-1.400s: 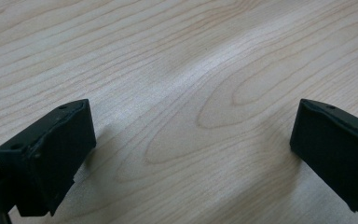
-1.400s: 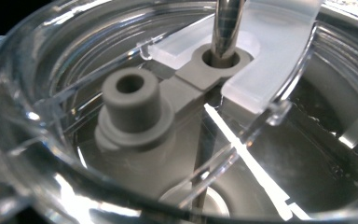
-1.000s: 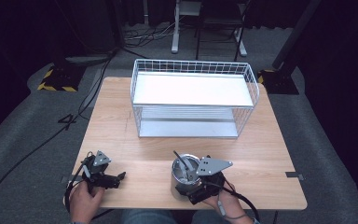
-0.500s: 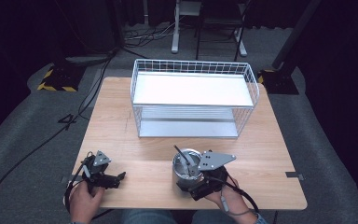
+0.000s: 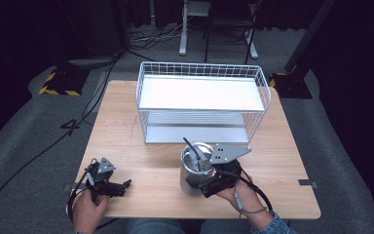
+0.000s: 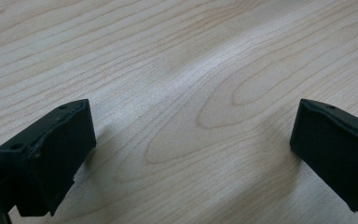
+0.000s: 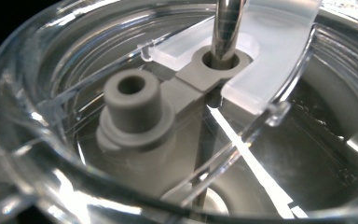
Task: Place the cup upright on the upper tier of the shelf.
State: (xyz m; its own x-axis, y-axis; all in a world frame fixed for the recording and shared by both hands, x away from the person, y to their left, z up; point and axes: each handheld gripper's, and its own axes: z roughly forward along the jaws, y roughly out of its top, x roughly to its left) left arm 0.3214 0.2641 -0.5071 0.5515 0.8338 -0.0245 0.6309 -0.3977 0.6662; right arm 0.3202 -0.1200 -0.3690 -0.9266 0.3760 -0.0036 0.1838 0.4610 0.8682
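No text, label, brand or number can be read in any of the pictures. The only sign to be made out is the yellow-and-black hazard striping on the dark base standing on the floor beyond the table's far left corner; no wording is borne by it

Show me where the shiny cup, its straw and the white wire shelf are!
shiny cup (image 5: 189,179), high view, on its steel side wall.
straw (image 5: 193,148), high view, on the dark stem leaning out above the lid.
white wire shelf (image 5: 202,93), high view, on its flat top board.
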